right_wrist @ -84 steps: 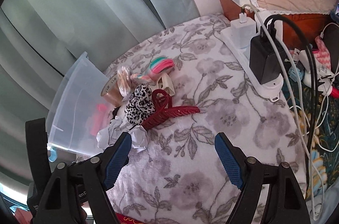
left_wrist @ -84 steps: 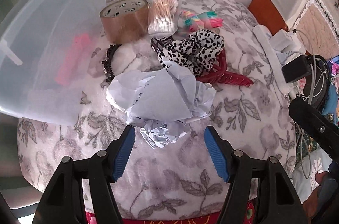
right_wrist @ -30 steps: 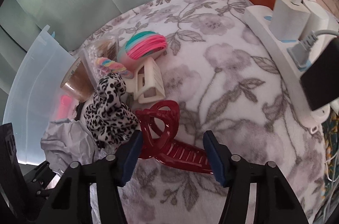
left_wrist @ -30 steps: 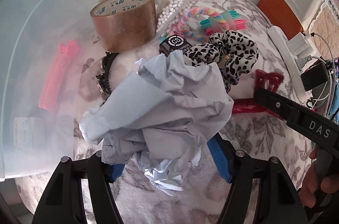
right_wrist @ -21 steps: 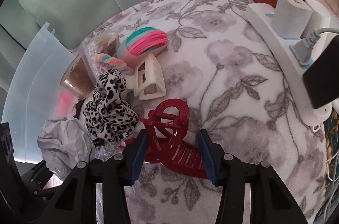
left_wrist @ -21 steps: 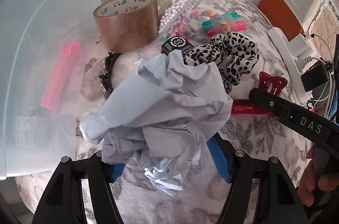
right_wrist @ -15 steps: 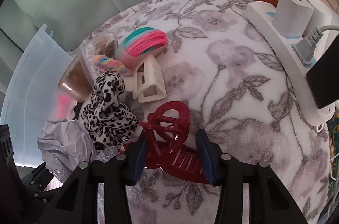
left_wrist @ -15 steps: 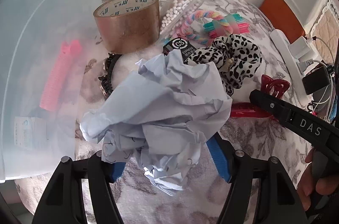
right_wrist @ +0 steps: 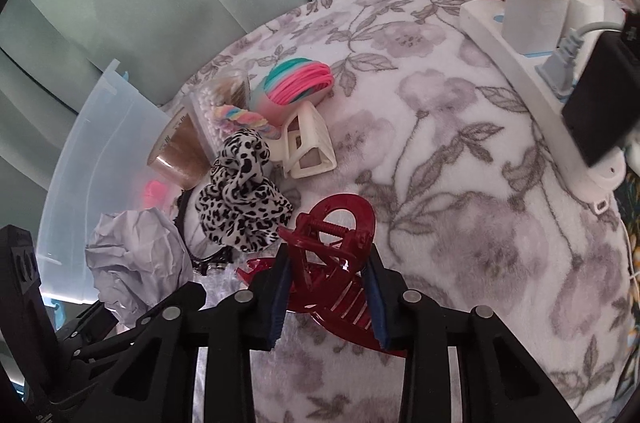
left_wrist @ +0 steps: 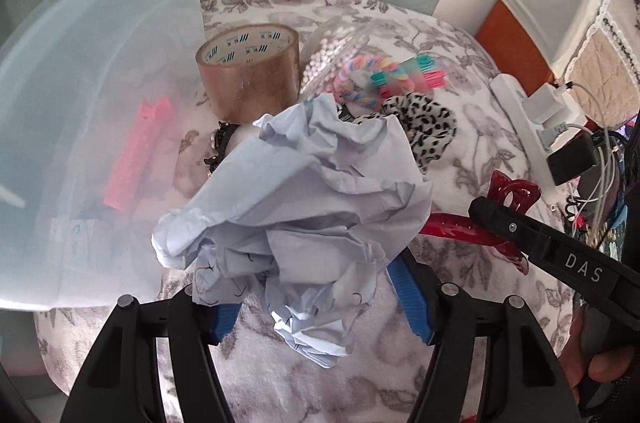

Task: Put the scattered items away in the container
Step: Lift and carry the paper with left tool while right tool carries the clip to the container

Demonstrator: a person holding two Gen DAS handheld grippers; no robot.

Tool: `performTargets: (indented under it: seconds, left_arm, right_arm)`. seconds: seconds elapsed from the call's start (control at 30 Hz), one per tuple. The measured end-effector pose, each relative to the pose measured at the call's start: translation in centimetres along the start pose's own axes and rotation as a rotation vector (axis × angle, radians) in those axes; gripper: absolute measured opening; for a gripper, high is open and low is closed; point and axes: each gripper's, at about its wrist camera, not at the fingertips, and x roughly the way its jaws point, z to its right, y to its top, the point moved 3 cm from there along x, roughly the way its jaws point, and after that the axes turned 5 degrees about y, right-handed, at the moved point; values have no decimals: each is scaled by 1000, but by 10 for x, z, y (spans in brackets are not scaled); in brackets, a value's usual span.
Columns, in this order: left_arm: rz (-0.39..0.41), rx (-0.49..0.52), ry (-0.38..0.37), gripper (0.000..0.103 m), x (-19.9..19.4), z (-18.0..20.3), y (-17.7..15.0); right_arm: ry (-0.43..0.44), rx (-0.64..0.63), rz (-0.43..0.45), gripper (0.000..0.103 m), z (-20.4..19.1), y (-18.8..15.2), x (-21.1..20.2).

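My left gripper [left_wrist: 320, 297] is shut on a crumpled ball of pale paper [left_wrist: 304, 219] and holds it above the floral blanket, right of the translucent plastic container [left_wrist: 92, 127]. My right gripper [right_wrist: 326, 289] is shut on a dark red hair claw clip [right_wrist: 332, 263], which also shows in the left wrist view [left_wrist: 508, 191]. The paper also shows in the right wrist view [right_wrist: 136, 255]. A pink item [left_wrist: 138, 159] lies inside the container.
On the blanket lie a brown tape roll [left_wrist: 250, 71], a box of cotton swabs [left_wrist: 332, 55], a leopard scrunchie [right_wrist: 240, 199], a cream claw clip [right_wrist: 308, 147], pastel hair ties [right_wrist: 298, 83] and a black hair band [left_wrist: 220, 143]. A white power strip with chargers [right_wrist: 540, 35] lies at the right.
My right gripper has closed on the red claw clip and tilted it up. My left gripper has lifted the paper ball a little.
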Motion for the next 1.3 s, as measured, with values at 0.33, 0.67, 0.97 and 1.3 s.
performTargets:
  seconds: [0.33,0.67,0.97,1.3]
  left_arm:
    - [157,15,-8,69,-47,30,26]
    - [326,-15,-48,69,-128,17,24]
    - [453,-65,-48,69,-177,-16,25]
    - [540,-166,1,69,-203,-70,33]
  right_arm:
    - [25,-42,141,37,-21,-6,-71]
    - [112,-71,275,37,-62,-12,-143]
    - [195,-138,367,37,-114,-19,-188]
    - [236,-225,408,37,-171,-18,-210]
